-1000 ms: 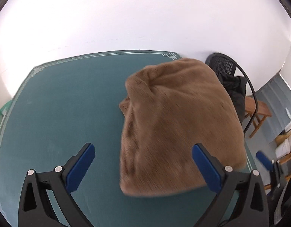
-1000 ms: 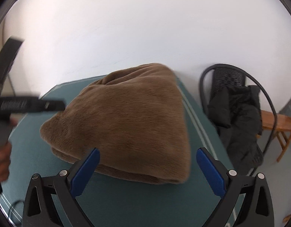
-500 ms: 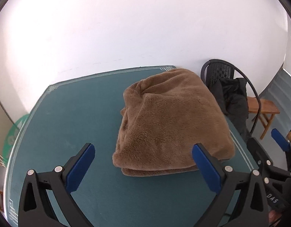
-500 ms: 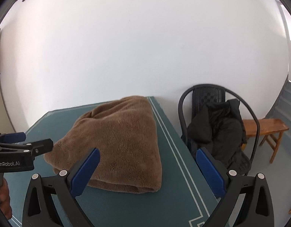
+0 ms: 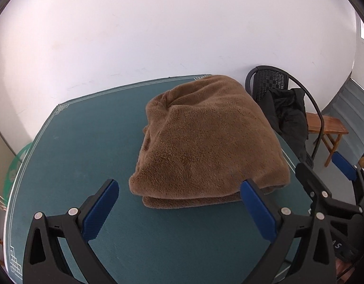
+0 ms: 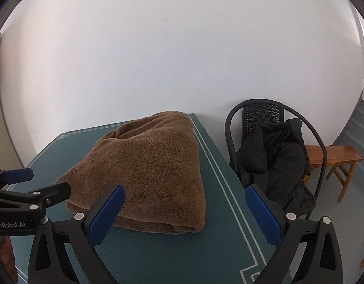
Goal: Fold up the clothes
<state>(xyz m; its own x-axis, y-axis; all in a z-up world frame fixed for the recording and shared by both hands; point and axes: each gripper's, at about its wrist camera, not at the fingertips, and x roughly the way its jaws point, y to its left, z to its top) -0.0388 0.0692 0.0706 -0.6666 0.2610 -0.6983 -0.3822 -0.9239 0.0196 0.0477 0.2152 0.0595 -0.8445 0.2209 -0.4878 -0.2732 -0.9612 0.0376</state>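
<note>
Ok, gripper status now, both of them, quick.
Left gripper: open, holding nothing, short of the folded brown garment.
Right gripper: open, holding nothing, near the garment's front edge.

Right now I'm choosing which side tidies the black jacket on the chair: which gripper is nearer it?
Right. The right gripper is beside the black jacket; the left gripper is farther across the table.

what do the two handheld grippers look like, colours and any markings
Both match: the left gripper and right gripper have black plastic frames with triangular cut-outs and silver round fasteners, and the jaws carry flat blue textured pads. In the right wrist view, the left gripper's side bears white "GenRobot.AI" lettering. No cables or sleeves are visible.
</note>
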